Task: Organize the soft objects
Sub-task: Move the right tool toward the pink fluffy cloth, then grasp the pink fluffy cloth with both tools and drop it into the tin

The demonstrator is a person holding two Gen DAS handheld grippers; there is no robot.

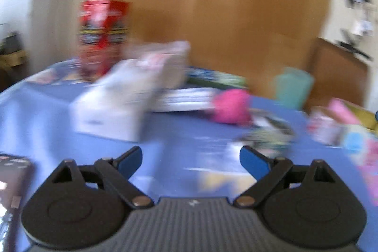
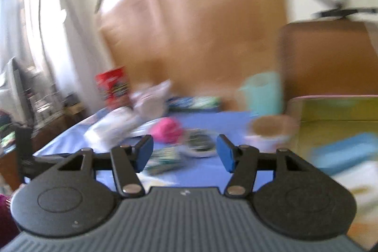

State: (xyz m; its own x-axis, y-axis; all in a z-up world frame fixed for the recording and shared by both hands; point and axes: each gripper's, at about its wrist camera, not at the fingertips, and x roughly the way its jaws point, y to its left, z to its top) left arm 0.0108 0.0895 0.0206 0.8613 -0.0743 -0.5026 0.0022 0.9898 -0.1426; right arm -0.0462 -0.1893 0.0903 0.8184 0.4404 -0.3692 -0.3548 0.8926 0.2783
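Both views are blurred by motion. A pink soft lump [image 1: 231,106] lies on the blue tabletop [image 1: 47,134], ahead of my left gripper [image 1: 191,162], which is open and empty above the table. A dark patterned soft item [image 1: 269,134] lies just right of the pink one. In the right wrist view the pink lump [image 2: 166,130] and the patterned item [image 2: 200,142] lie ahead of my right gripper [image 2: 184,151], which is open and empty. A second patterned piece [image 2: 165,160] lies close before its left finger.
A red box [image 1: 104,37], white packets [image 1: 132,91], flat books [image 1: 189,96] and a teal cup [image 1: 293,86] stand at the back. A yellow-green open box [image 2: 335,124] holding a blue item [image 2: 345,152] sits at right. A brown board [image 1: 212,11] backs the table.
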